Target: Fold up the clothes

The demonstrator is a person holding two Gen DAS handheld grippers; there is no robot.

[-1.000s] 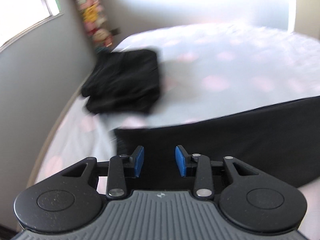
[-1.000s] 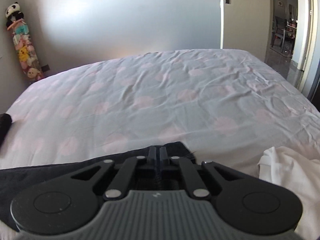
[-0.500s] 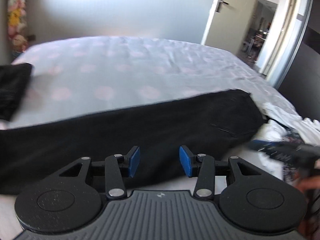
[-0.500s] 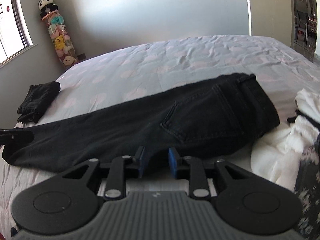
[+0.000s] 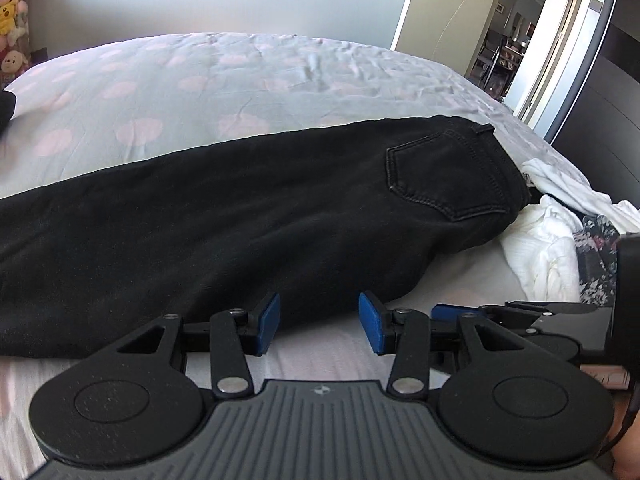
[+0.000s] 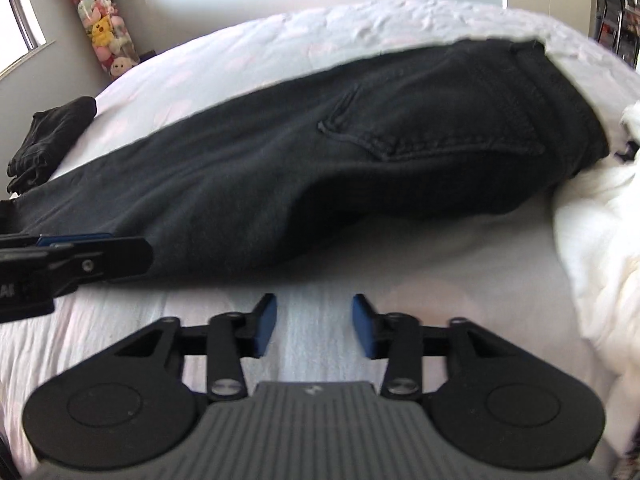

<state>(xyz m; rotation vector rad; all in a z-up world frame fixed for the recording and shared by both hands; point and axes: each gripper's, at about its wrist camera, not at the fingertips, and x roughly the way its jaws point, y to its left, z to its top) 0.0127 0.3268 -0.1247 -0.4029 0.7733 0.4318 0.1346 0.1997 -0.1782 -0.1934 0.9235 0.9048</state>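
Black jeans, folded lengthwise, lie flat across the bed with the back pocket up and the waist end to the right. My left gripper is open at the jeans' near edge, its blue pads apart and pressing on nothing. My right gripper hangs over bare sheet just short of that same edge; its jaws are closing with nothing between them. From each wrist view the other gripper shows at the side: the right gripper in the left wrist view, the left gripper in the right wrist view.
The bed sheet is pale with pink dots. A folded black garment lies at the far left. A heap of white clothes and a floral piece lie right of the jeans. Stuffed toys stand in the corner, and a door stands open.
The right gripper, shut at the dark cloth's edge a second ago, has opened and drawn back onto bare sheet. The left view swung right, from the folded black garment to the jeans' pocket end.
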